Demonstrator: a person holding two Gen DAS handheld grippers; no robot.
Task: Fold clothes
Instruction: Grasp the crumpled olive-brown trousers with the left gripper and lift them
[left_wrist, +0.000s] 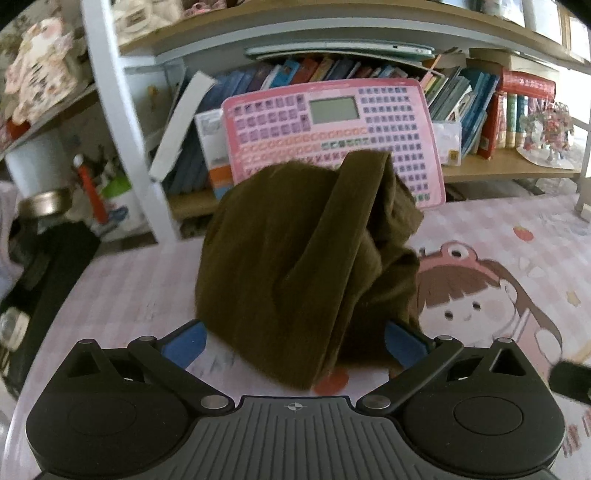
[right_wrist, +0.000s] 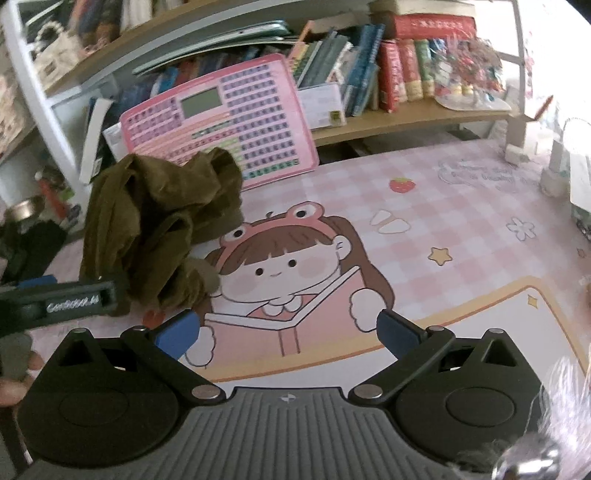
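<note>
Lying crumpled, the olive-brown garment (left_wrist: 303, 258) sits between the left gripper's (left_wrist: 295, 341) wide-spread jaws; right gripper's (right_wrist: 288, 330) jaws gape empty.

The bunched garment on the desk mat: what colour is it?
Dark olive-brown garment, plain; clearest in the left wrist view.

The left wrist view looks forward, close behind the olive garment (left_wrist: 303, 258), toward the bookshelf (left_wrist: 480, 173). The right wrist view sits further right and higher — both share garment, pink toy keyboard (right_wrist: 221, 118), shelf and desk mat (right_wrist: 443, 229).
</note>
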